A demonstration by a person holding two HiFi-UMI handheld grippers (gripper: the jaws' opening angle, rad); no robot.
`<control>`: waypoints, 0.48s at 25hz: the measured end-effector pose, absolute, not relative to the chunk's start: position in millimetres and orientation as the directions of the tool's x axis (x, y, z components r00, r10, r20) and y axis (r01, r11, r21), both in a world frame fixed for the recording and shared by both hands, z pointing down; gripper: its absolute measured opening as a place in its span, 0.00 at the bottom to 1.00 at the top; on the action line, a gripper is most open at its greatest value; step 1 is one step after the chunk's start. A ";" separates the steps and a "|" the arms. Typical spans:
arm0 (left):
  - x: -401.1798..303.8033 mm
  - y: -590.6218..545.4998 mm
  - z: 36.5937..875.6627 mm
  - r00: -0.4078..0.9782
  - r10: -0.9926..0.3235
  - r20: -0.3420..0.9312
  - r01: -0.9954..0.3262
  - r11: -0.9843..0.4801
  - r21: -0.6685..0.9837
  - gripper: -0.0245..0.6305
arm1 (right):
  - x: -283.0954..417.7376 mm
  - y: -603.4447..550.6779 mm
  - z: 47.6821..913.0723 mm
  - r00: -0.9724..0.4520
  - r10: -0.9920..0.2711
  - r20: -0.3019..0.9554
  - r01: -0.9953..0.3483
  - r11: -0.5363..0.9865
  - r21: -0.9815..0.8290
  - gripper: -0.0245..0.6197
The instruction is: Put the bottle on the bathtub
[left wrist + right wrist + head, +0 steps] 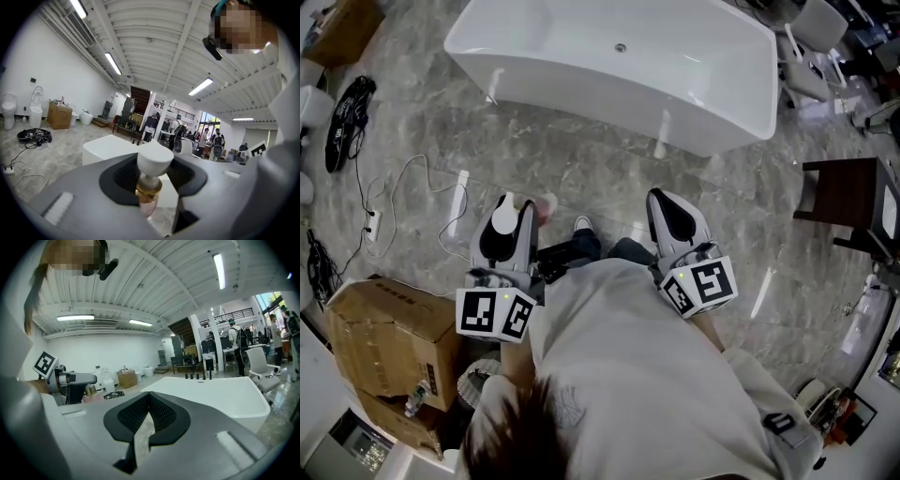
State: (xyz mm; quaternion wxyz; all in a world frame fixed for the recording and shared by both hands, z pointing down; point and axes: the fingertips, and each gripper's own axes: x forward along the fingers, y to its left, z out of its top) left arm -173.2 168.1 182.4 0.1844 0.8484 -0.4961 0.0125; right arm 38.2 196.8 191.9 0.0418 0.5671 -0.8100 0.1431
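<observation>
Bottle (503,219) isn't on the bathtub (609,82) yet. From the head view it sits in the left gripper (514,204), white cap up with a bit of pink body peeking out on the right side of the jaw, over the marble floor (581,173) on the near side of the tub. The tub is white and sits farther off, clearly apart from both tools. The right gripper (666,199) is level with the left one, over to the right, with nothing in it. There's a cardboard box (389,333) on the near left. In the left gripper view the jaws are partly open and clamped on the bottle (149,185). You can see the round white cap (154,159), a gold collar under it and the pink body below, standing upright, with the bathtub (110,146) behind it in the distance. In the right gripper view the right gripper (149,398) has its jaws closed, tips touching, nothing between them. The bathtub (220,394) is ahead and to the right, and the left gripper (70,378) shows at the left edge.
</observation>
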 end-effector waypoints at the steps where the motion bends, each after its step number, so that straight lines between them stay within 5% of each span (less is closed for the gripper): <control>1: -174.7 164.6 182.3 0.511 -0.835 0.204 -0.845 -0.444 0.299 0.35 | 37.5 194.3 191.9 -0.347 -0.909 0.229 -0.933 0.310 -0.185 0.04; 12: -176.6 142.0 188.9 0.505 -0.833 0.226 -0.849 -0.434 0.301 0.35 | 46.2 186.9 204.7 -0.320 -0.908 0.271 -0.942 0.274 -0.193 0.04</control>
